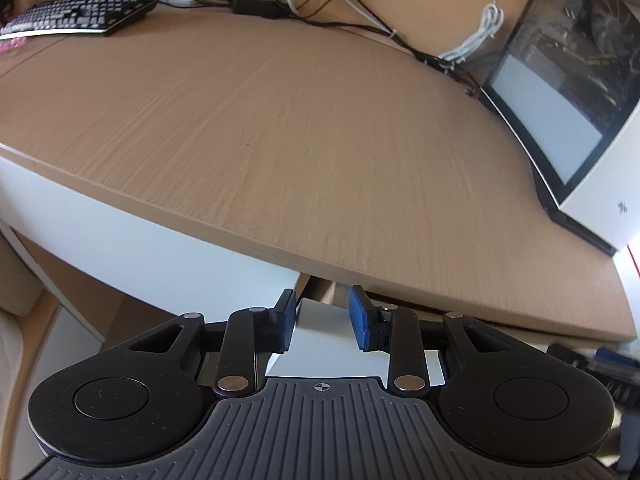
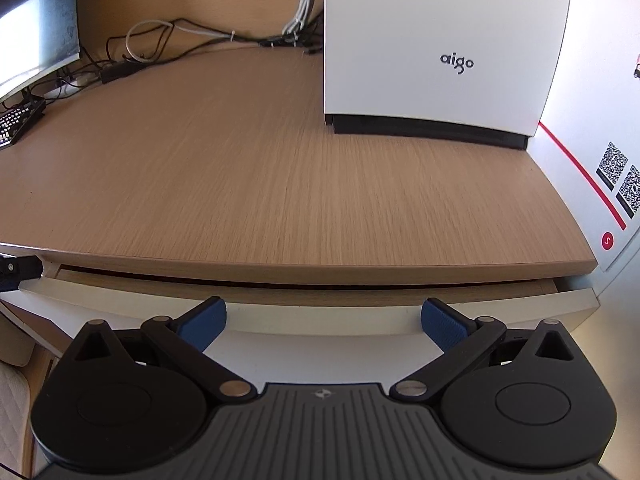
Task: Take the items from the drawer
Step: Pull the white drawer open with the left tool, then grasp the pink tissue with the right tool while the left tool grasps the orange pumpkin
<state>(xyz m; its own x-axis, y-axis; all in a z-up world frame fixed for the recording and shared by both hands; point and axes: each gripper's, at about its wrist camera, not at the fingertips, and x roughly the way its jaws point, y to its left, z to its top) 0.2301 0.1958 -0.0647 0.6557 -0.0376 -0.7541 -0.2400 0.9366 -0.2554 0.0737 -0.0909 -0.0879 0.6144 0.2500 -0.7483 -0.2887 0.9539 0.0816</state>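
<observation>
Left gripper [image 1: 322,322] is sitting just under the desk [image 1: 280,140] edge, blue pads narrowly apart astride the white drawer [image 2: 320,322] front's corner; contact unclear. Right gripper [image 2: 324,320] is gaping wide, empty, over the barely open drawer.

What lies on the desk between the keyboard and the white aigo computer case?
Nothing on the direct stretch: in the right wrist view, bare wood desktop runs from the keyboard to the computer case. Cables lie only along the back edge.
</observation>
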